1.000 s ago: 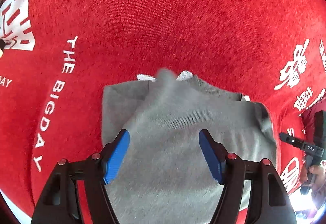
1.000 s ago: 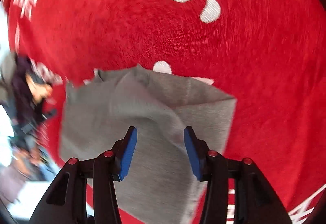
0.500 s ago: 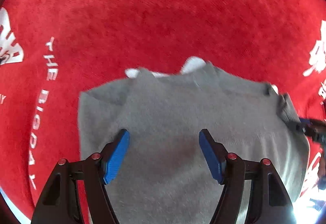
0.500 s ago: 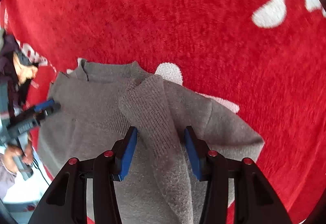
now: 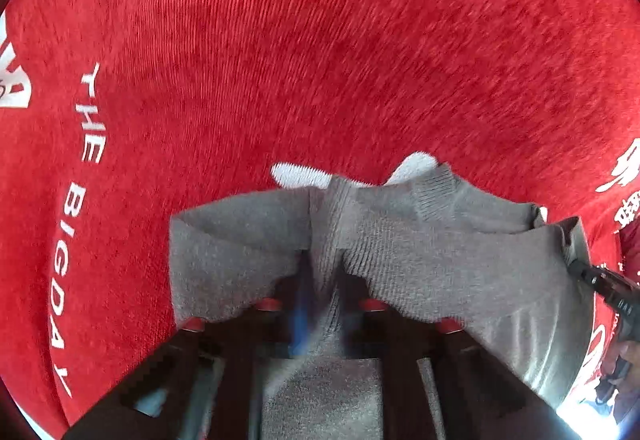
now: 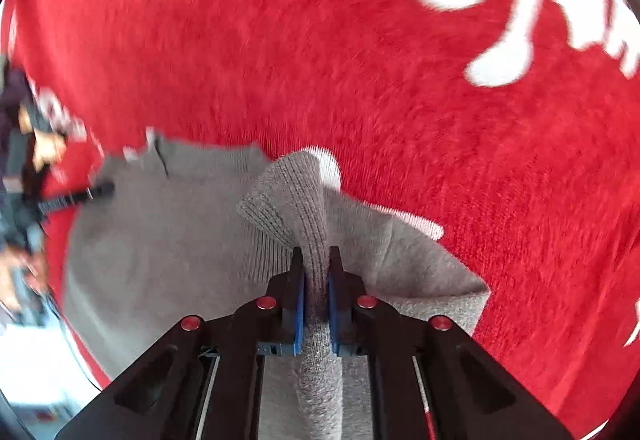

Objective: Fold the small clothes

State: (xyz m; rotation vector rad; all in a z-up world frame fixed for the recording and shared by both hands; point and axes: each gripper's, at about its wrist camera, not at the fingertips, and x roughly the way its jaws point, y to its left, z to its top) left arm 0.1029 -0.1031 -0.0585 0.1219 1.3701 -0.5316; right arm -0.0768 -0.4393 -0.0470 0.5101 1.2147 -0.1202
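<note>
A small grey knit sweater (image 5: 440, 252) lies on a red cloth with white print (image 5: 320, 39). My left gripper (image 5: 320, 280) is shut on a pinched ridge of the sweater; the cloth drapes over and hides most of its blue pads. In the right wrist view the sweater (image 6: 168, 240) spreads left, and my right gripper (image 6: 316, 264) is shut on a ribbed fold of it that stands up between the blue pads (image 6: 298, 304). The right gripper's tip (image 5: 600, 284) shows at the left view's right edge.
The red cloth (image 6: 400, 79) covers the whole surface around the sweater. White letters "THE BIG DAY" (image 5: 76, 207) run along the left. The left gripper and a hand (image 6: 44, 199) show at the right view's left edge.
Both grippers went from open above the sweater to shut on folds of it. The sweater's fabric has bunched up and lifted at both pinch points.
</note>
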